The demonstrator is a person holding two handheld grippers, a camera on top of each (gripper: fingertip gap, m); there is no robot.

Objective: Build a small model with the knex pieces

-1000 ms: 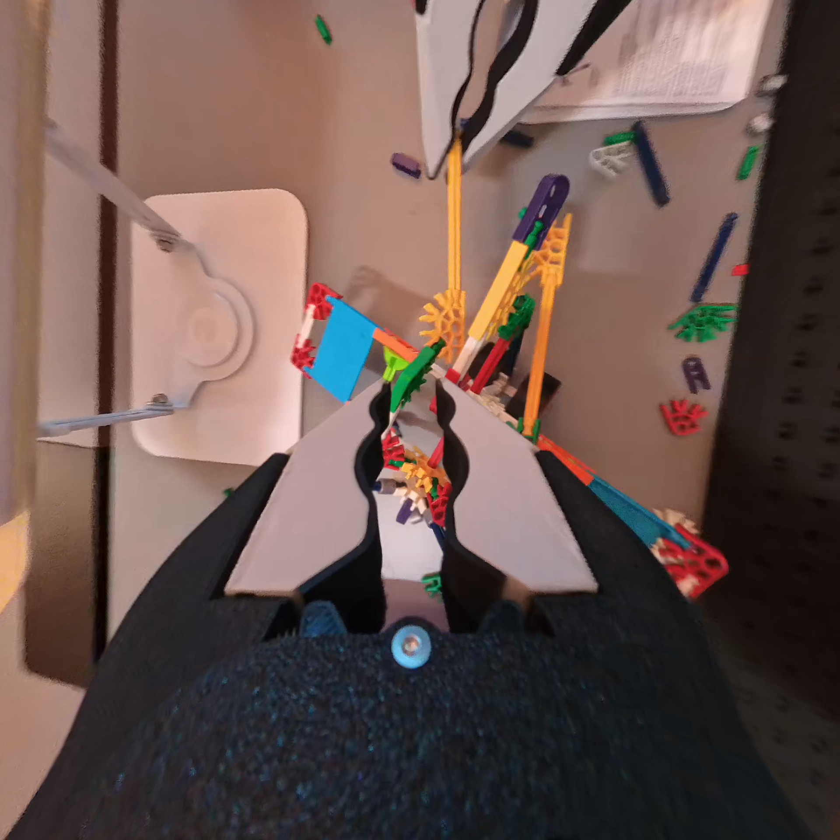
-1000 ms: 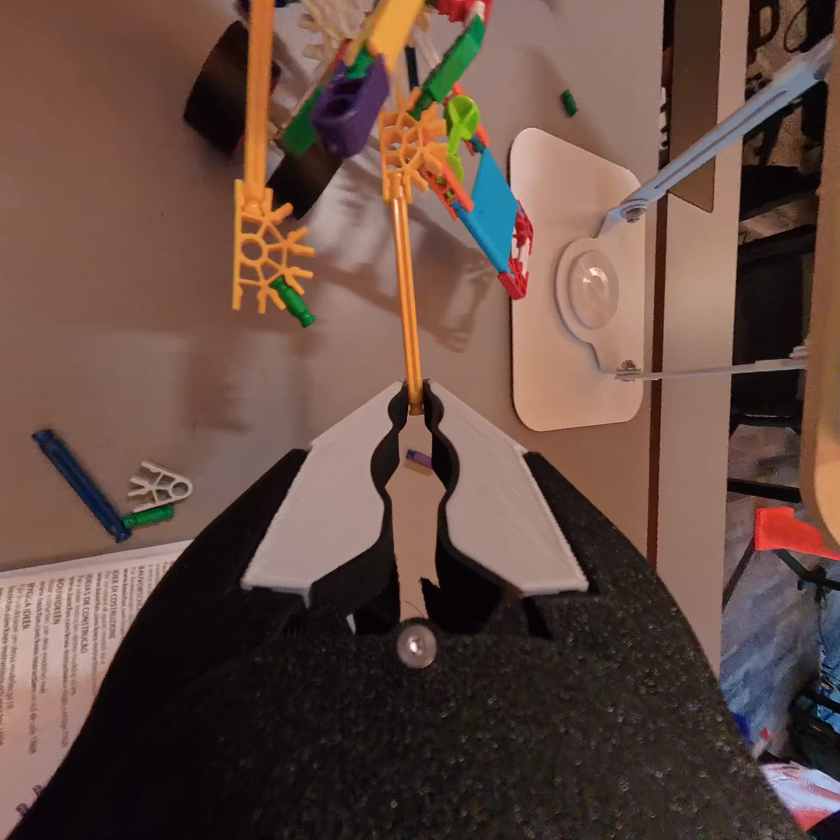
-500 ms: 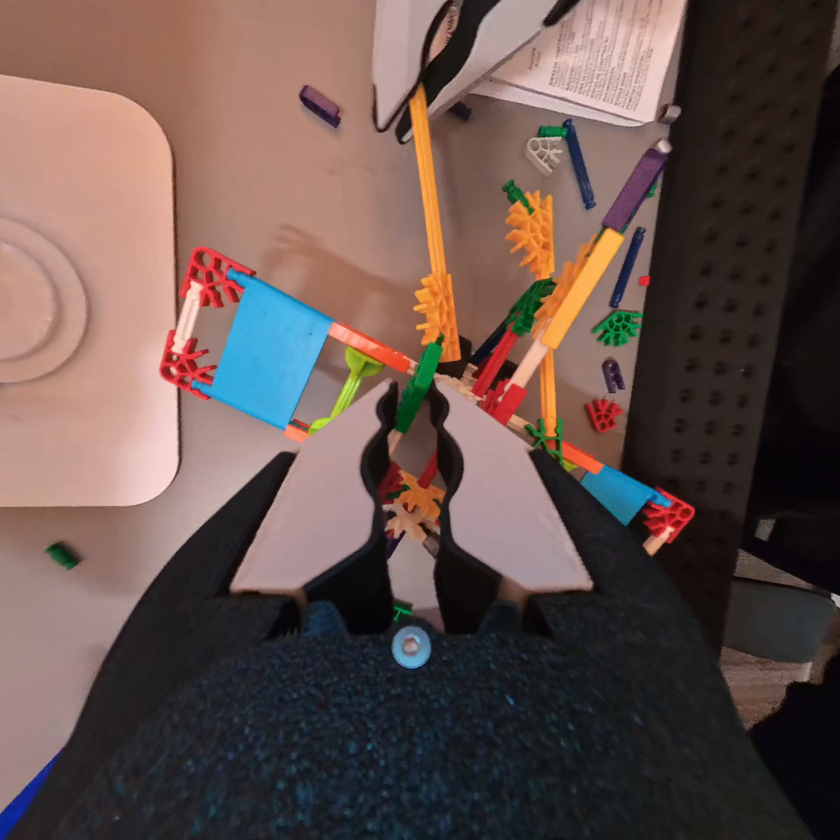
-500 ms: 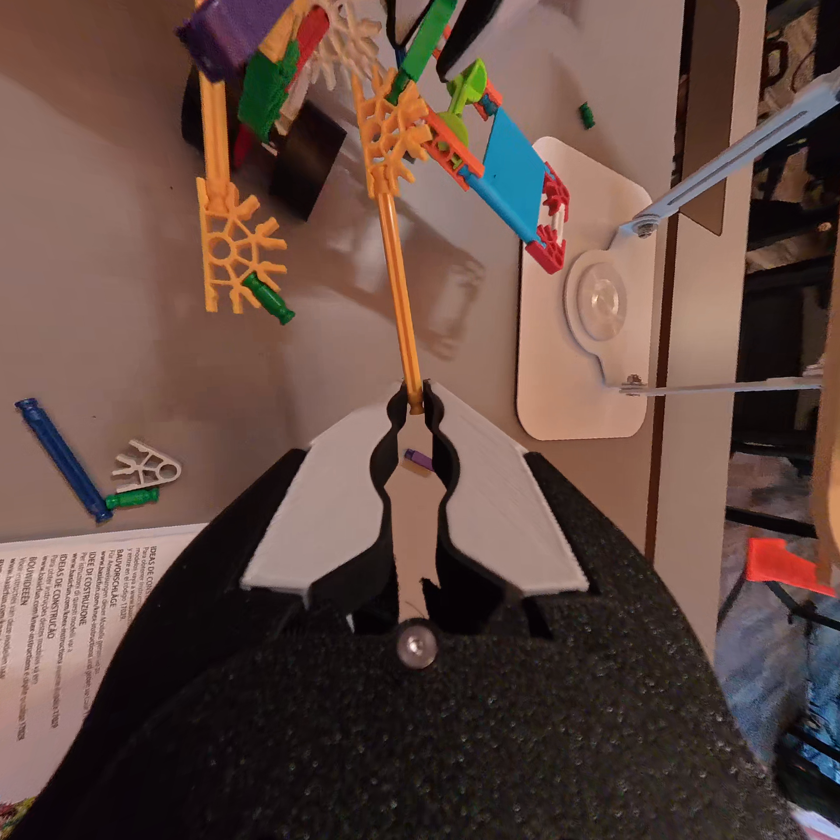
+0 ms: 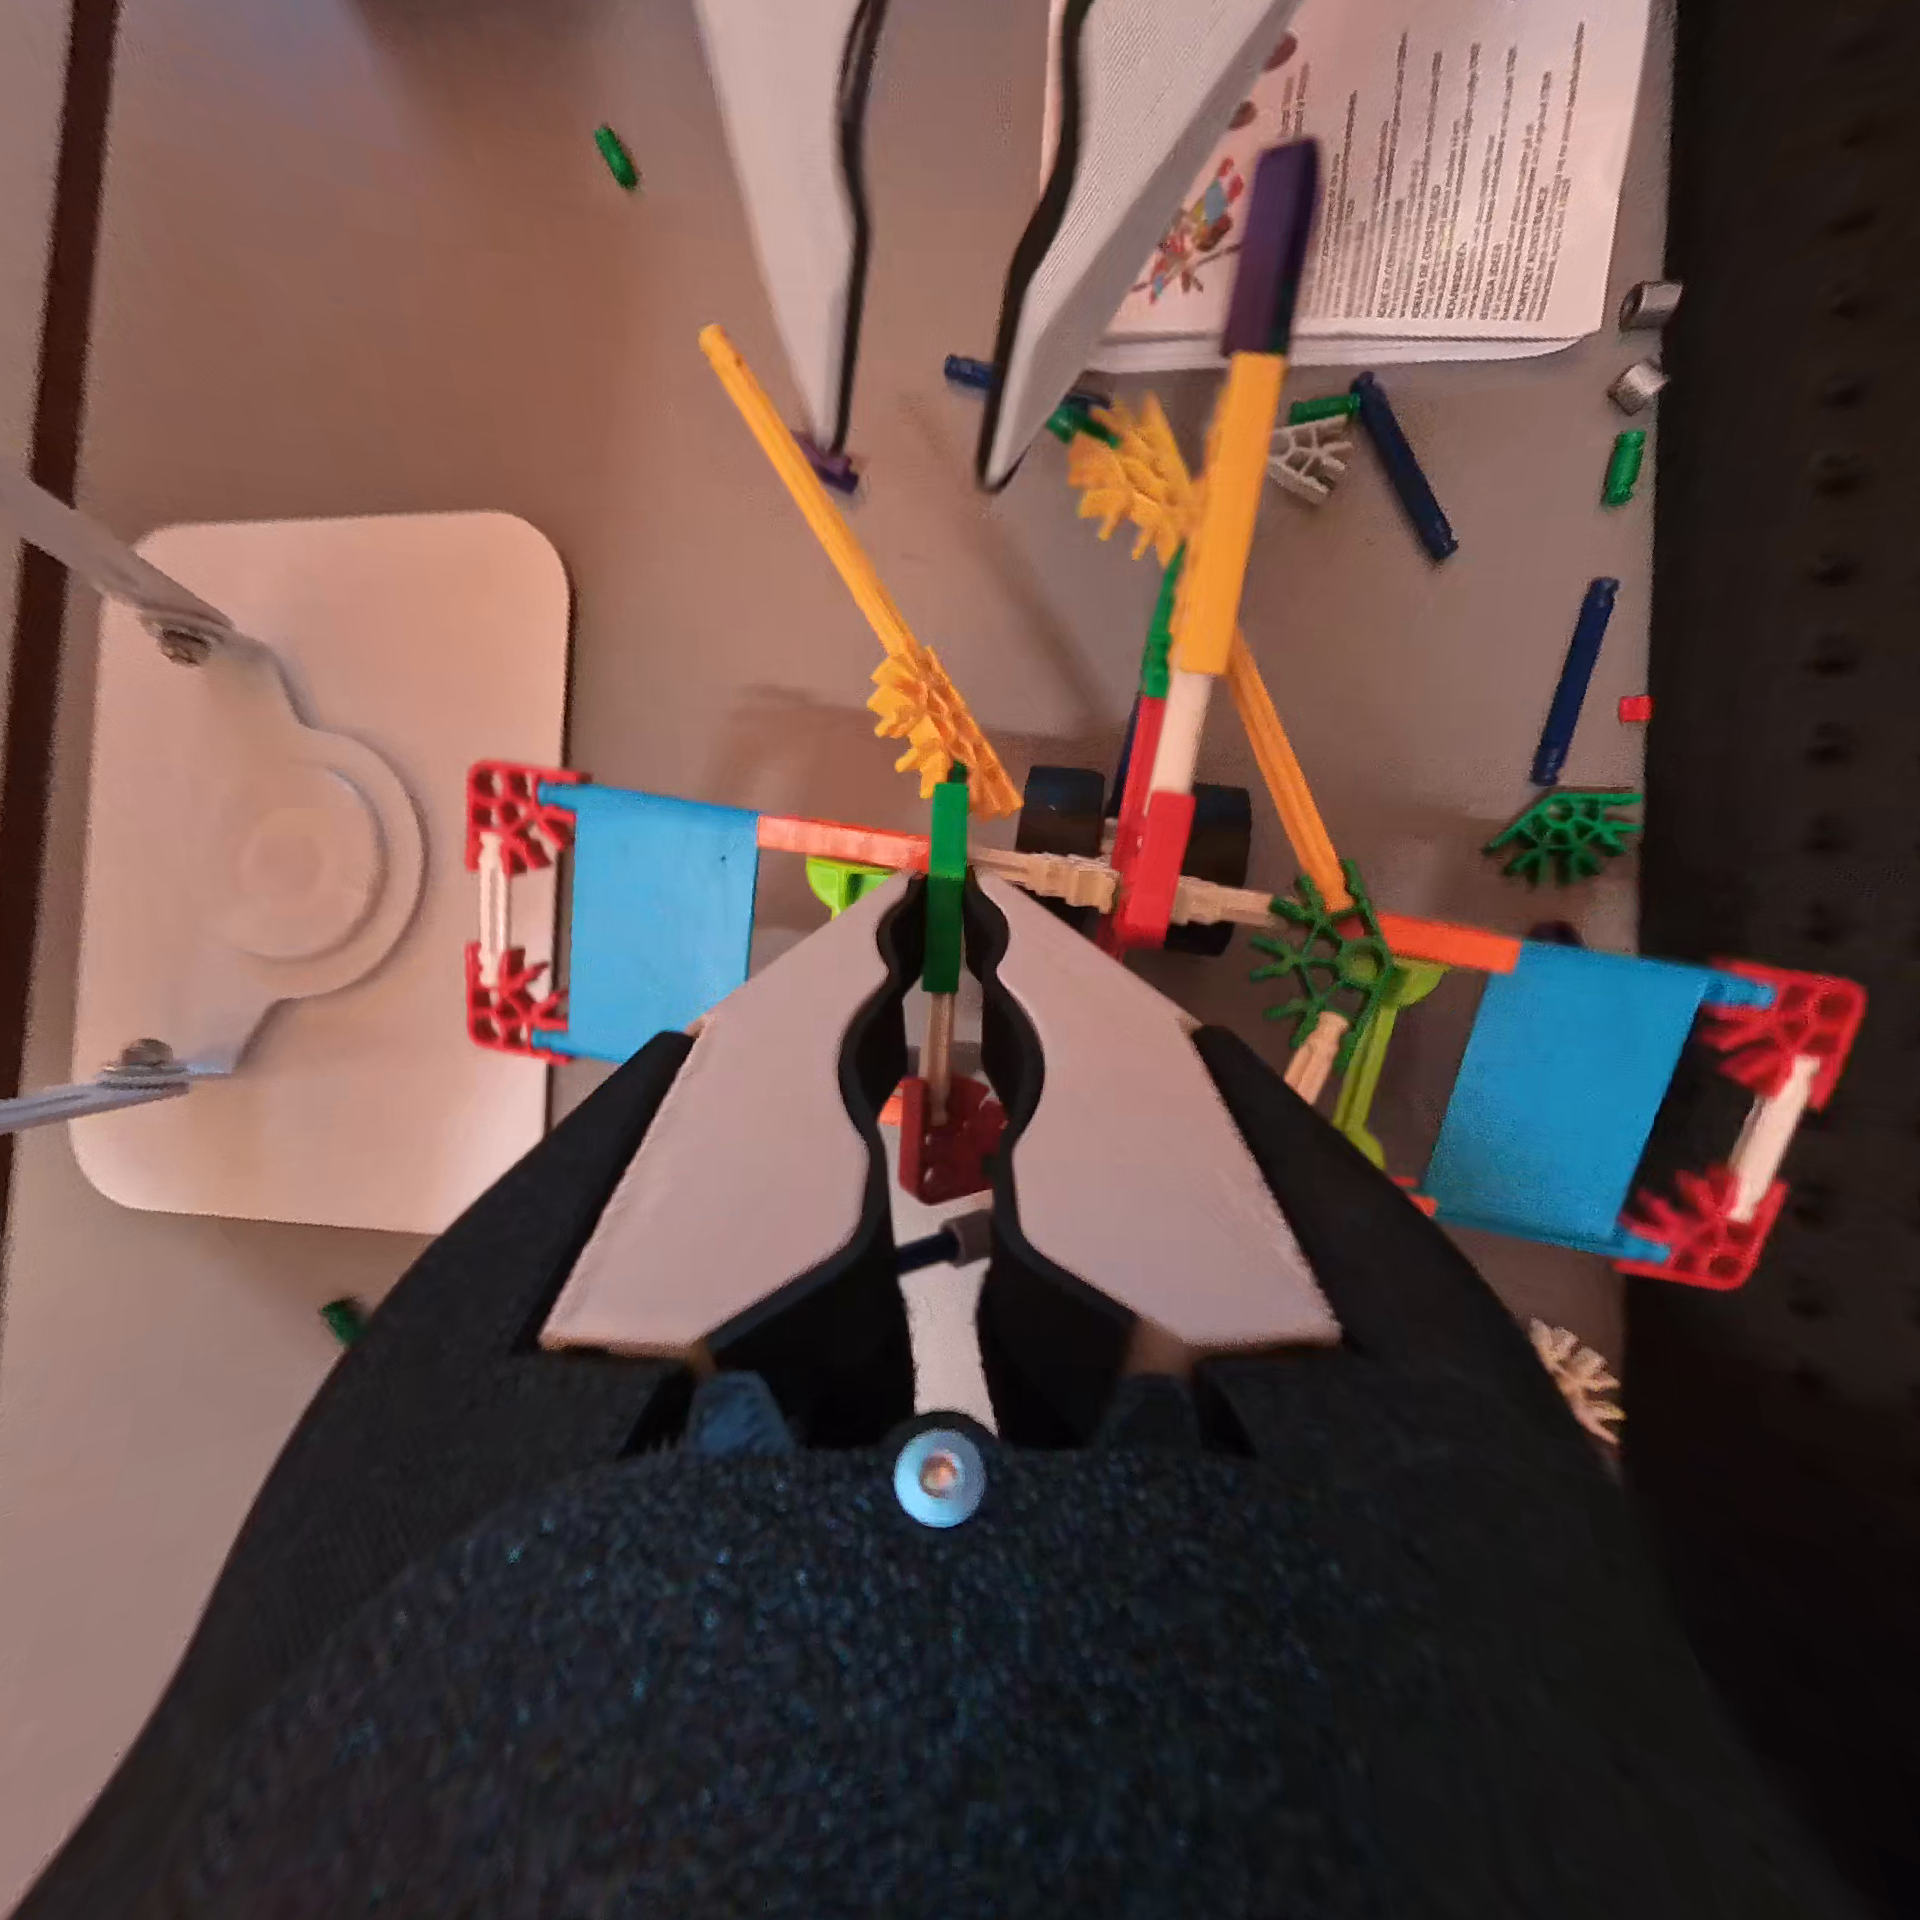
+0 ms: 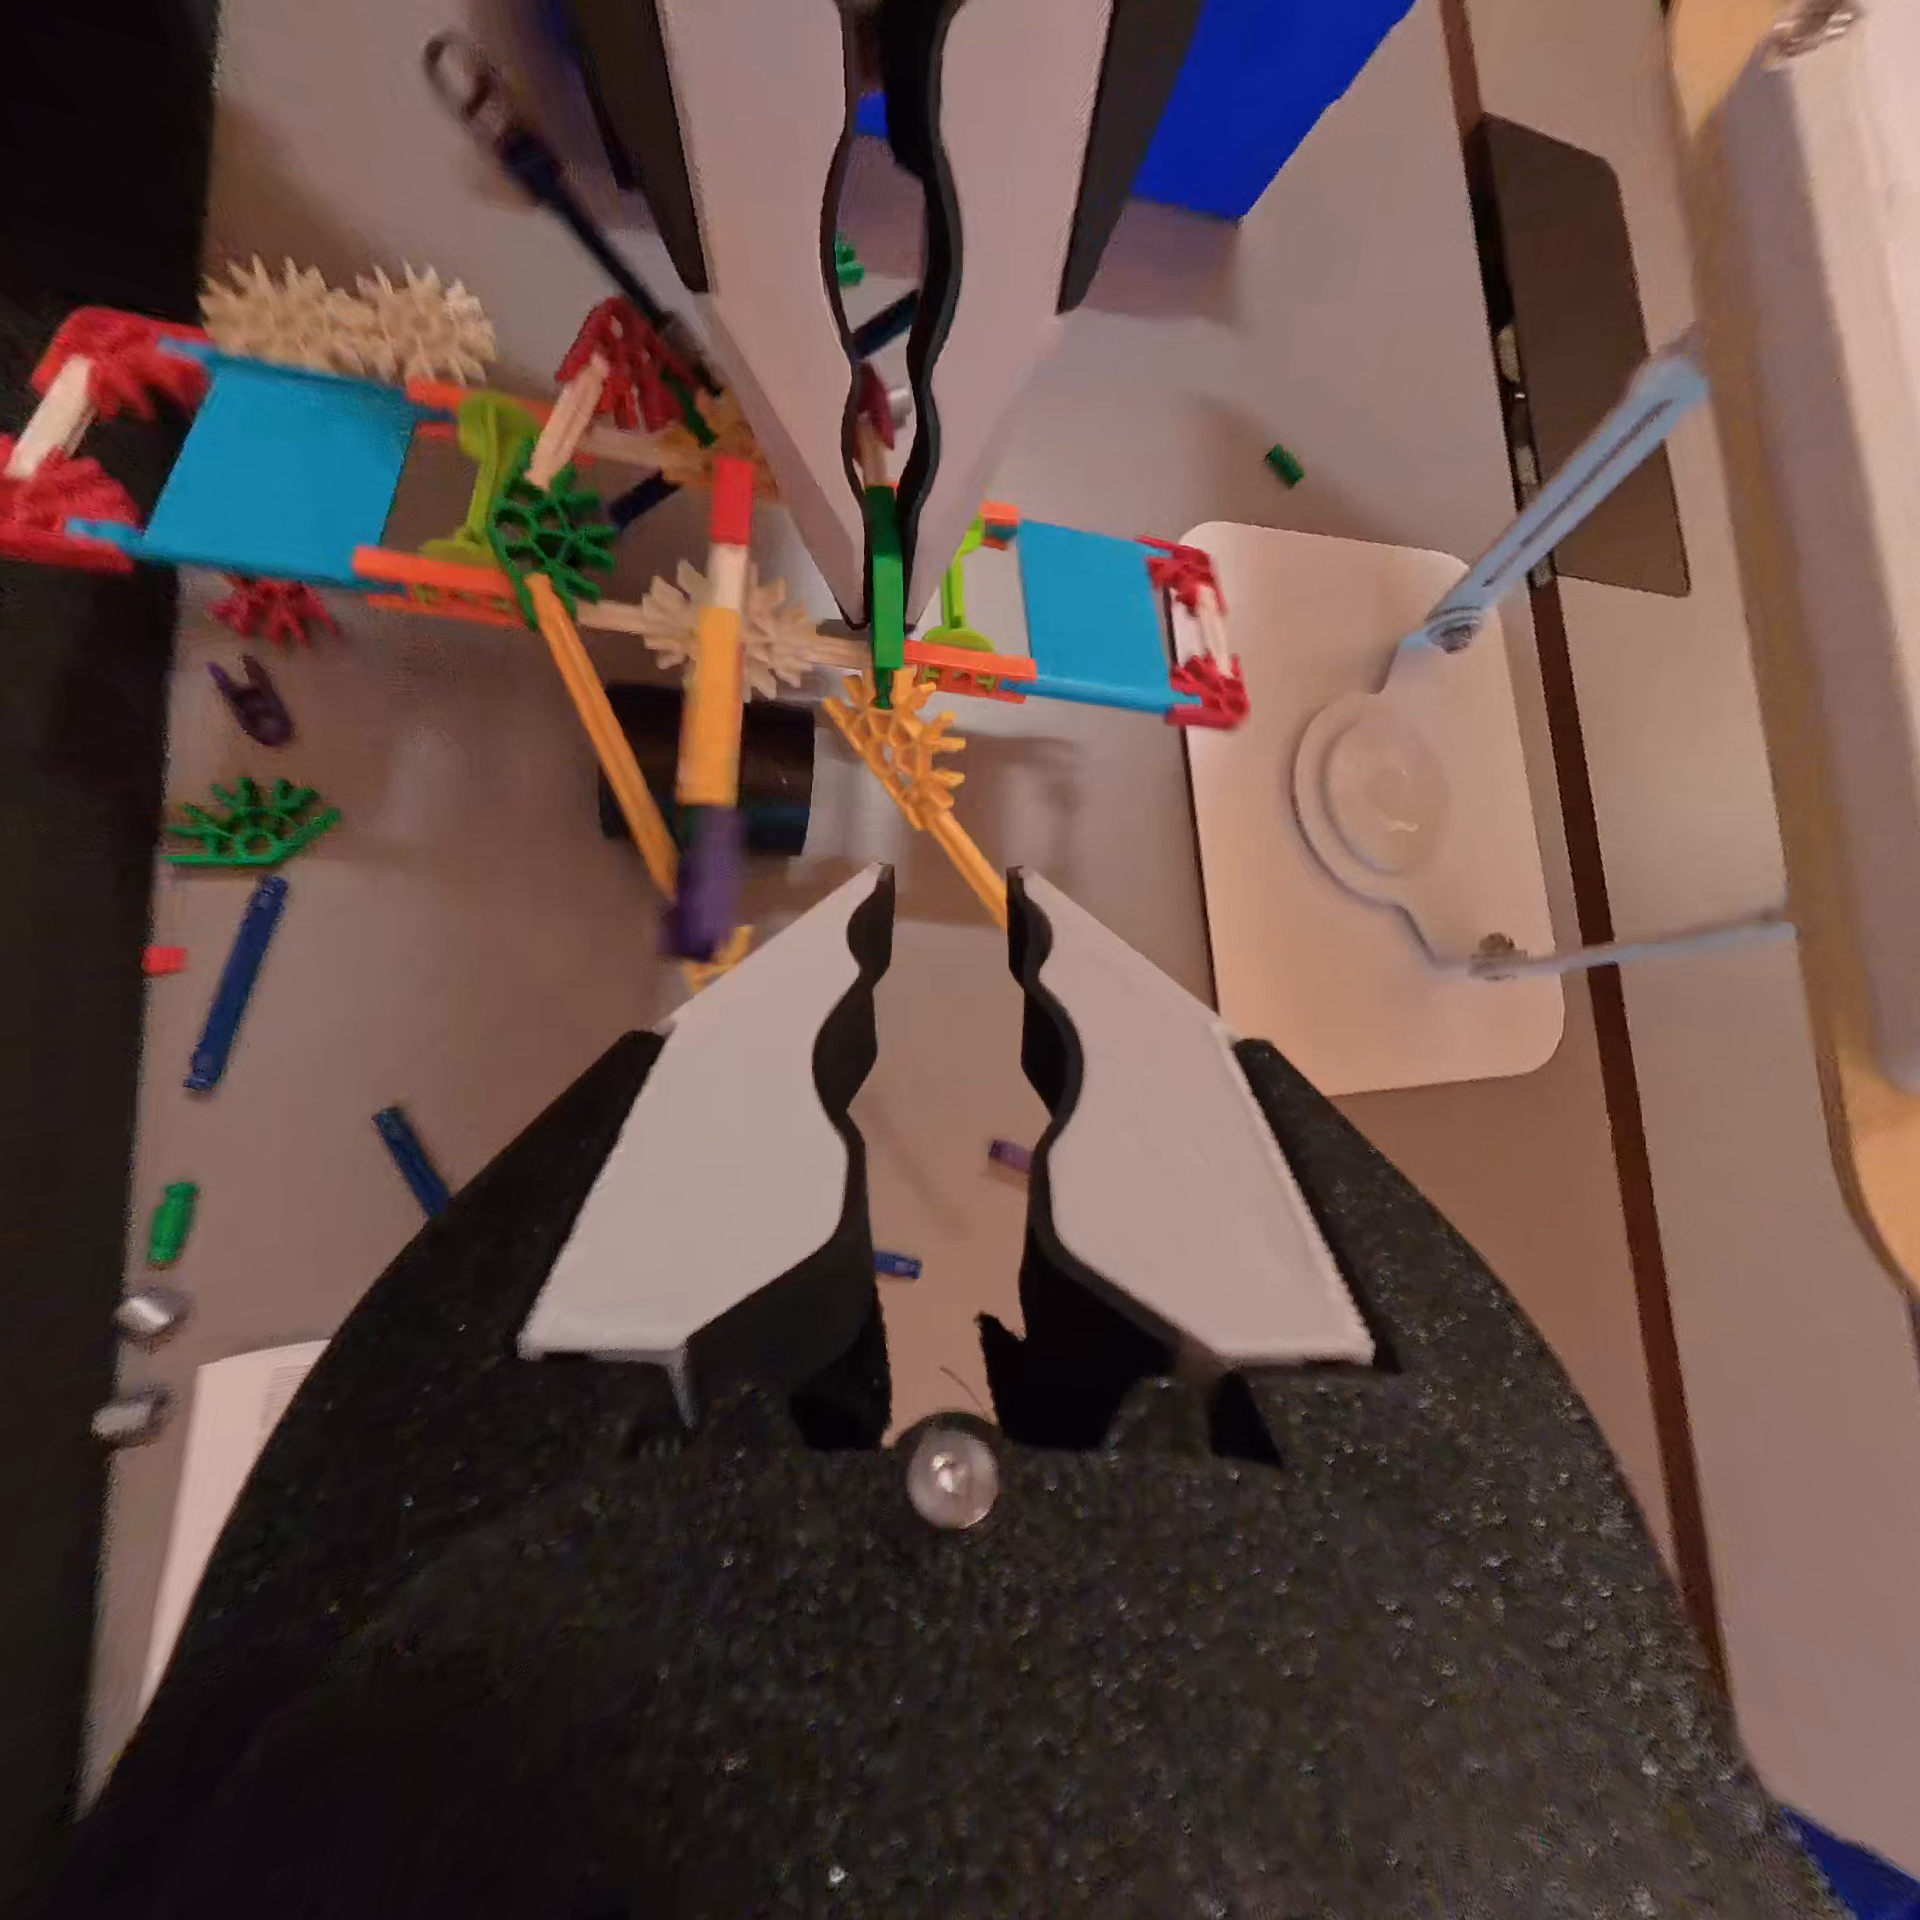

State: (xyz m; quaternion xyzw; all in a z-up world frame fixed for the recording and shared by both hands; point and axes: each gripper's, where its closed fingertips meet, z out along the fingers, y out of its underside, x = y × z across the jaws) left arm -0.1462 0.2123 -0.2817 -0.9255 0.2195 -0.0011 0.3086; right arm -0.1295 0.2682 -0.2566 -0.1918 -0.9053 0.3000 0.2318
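Left gripper [image 5: 940, 894] clamped on green rod [image 5: 945, 883] of the toy build [image 5: 1153, 831], mid-desk [image 5: 364, 343].
Right gripper [image 6: 948, 883] released, yellow rod [image 6: 971, 868] between its tips; contact unclear. Build's far wing cut off by dark panel [image 5: 1787, 520].

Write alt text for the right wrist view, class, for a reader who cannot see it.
The open right gripper hovers beside a yellow rod of a colourful construction-toy model, which the left gripper pinches by a green piece. Loose toy pieces dot the table.

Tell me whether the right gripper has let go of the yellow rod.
Yes. The right gripper now stands open, and the yellow rod has swung toward the white plate.
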